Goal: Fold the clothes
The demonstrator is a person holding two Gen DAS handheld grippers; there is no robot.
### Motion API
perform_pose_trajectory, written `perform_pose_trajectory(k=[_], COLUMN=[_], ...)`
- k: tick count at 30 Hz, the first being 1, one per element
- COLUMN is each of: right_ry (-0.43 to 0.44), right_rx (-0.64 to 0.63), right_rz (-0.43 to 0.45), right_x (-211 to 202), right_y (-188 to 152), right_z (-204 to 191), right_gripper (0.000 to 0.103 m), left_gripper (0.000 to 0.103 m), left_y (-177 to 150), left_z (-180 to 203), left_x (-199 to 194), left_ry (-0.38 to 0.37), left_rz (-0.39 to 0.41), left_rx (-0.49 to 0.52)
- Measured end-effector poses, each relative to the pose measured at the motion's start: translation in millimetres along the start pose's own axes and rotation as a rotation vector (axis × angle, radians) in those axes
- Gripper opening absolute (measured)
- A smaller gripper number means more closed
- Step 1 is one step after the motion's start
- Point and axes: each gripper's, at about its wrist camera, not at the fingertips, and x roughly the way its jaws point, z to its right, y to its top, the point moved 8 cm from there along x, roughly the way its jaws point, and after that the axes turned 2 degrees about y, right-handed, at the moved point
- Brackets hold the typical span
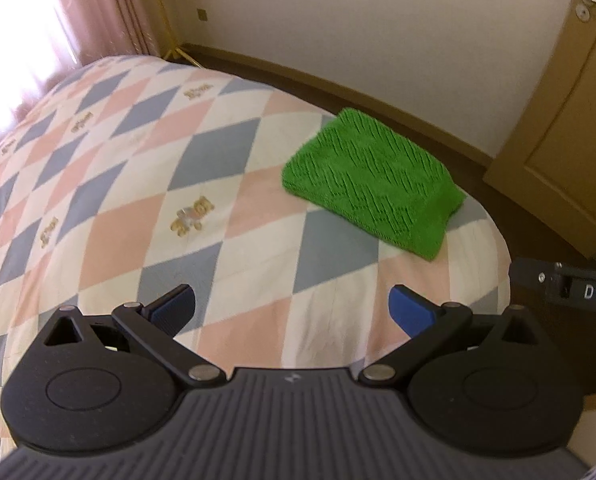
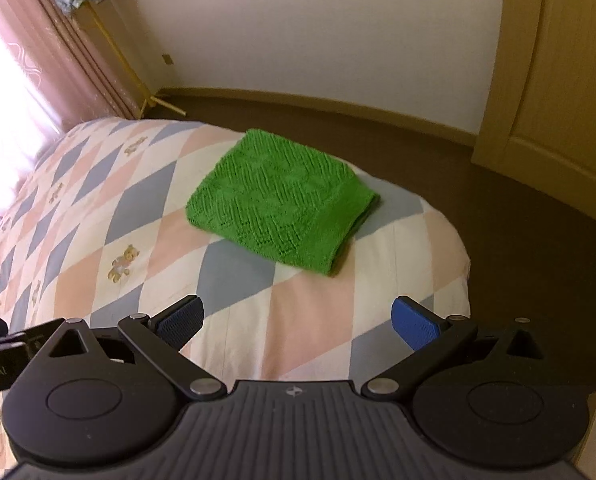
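A green knitted cloth [image 1: 372,182] lies folded into a thick rectangle on the checked bedspread [image 1: 145,184], near the bed's far right corner. It also shows in the right wrist view [image 2: 279,200], ahead of the fingers. My left gripper [image 1: 291,310] is open and empty, held above the bed, short of the cloth and to its left. My right gripper [image 2: 298,322] is open and empty, above the bed in front of the cloth. Neither gripper touches the cloth.
The bedspread [image 2: 97,220] has pink, blue and white diamonds with bear prints. Dark floor [image 2: 498,208] runs around the bed. A wooden door [image 1: 566,128] stands at right, pink curtains [image 2: 57,60] and a bright window at left. The other gripper's body [image 1: 570,286] shows at right.
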Motion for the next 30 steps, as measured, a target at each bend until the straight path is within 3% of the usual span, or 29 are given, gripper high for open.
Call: perform_pose_trajectory(k=[6, 19, 30], right_ry=[-0.018, -0.031, -0.039], right_rx=[0.020, 0.075, 0.068], right_rz=[-0.032, -0.071, -0.099], right_x=[8, 14, 28], right_y=[-3, -8, -3], right_z=[10, 33, 38], right_gripper=[0.103, 0.103, 0.103], left_gripper=[0.102, 0.102, 0.102], left_y=[-2, 13, 16], left_z=[10, 39, 48], left_x=[12, 23, 46], left_ry=[0.005, -0.051, -0.037], left_rz=[-0.041, -0.043, -0.086], left_rx=[0.026, 0.085, 0.104])
